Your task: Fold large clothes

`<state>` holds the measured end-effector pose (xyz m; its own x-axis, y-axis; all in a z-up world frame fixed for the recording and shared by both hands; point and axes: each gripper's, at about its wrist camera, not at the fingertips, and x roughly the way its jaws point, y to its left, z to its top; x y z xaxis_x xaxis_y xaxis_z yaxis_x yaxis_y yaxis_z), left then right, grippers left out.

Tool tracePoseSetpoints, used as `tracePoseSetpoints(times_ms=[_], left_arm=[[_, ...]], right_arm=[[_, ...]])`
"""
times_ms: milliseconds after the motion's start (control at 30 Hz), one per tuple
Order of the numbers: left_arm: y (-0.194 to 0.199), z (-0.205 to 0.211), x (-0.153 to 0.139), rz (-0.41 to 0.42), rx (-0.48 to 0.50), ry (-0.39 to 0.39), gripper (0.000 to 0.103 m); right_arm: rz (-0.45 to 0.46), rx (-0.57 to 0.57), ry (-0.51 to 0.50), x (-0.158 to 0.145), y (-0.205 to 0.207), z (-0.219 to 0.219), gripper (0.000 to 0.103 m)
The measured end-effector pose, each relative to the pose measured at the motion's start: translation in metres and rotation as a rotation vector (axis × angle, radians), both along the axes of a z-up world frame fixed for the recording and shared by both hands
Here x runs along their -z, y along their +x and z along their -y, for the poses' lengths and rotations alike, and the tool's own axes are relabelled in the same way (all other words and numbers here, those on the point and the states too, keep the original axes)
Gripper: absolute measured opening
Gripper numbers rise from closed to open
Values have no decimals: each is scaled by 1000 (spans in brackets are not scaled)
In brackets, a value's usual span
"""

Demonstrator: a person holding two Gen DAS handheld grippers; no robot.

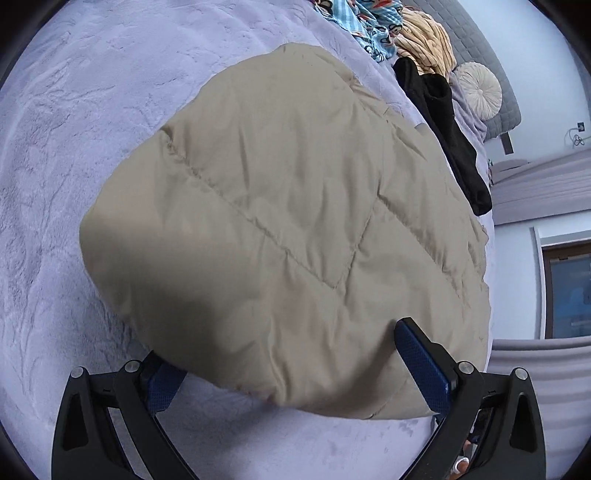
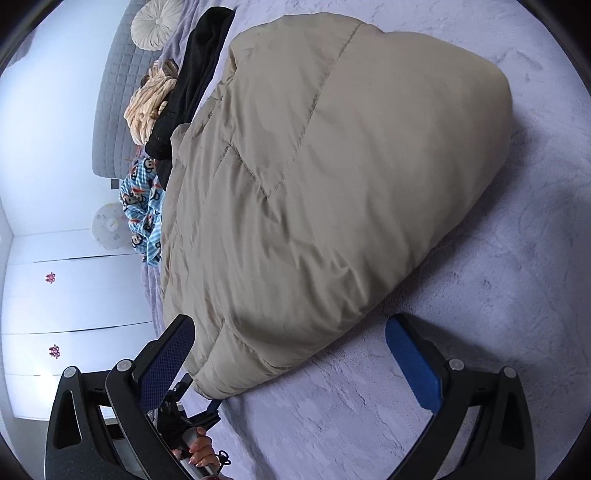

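Beige quilted fabric fills both views: a puffy padded jacket lies folded into a thick bundle on a lavender plush bed cover, and everything else is best placed against that jacket. Beyond its far edge, touching it, a black garment is draped lengthwise, with a cream ribbed knit heaped just behind that and a light-blue cartoon-print cloth beside the knit. A round pleated cushion leans against a grey quilted headboard farther back from the jacket. Past the jacket's side in the right wrist view stands a white wardrobe with small pink marks on its doors. The left gripper is spread wide at the jacket's near hem, its left finger tucked under the bundle's overhanging edge and its right blue pad lying against the fabric, though nothing is pinched between them. The right gripper is likewise spread wide at the jacket's opposite end, one pad just beside the folded corner, the other over bare cover. Below that corner, the person's hand grips the other tool's handle. Between the jacket and either gripper nothing blocks the way; only the black garment crowds the bundle's far edge.
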<state>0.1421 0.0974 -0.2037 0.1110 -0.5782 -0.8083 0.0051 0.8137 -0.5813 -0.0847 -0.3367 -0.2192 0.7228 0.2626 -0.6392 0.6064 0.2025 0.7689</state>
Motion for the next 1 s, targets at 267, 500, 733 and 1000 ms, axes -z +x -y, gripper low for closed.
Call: tracePoseSetpoints(times_ms=[267,500,733,1000], left_arm=[[20,20,5,4,-90,-14,103],[27,16,28,-70,-164,-136,88],[23,24,-10,99,-65,-62,22],[6,21,-59,263,82,-12,19]], right_arm=[[82,33,71,10,24,15,103],[80,1,79,24,51,14,103],[51,45,128,27,45,16,53],[114,52,65,-4,26,4,25]])
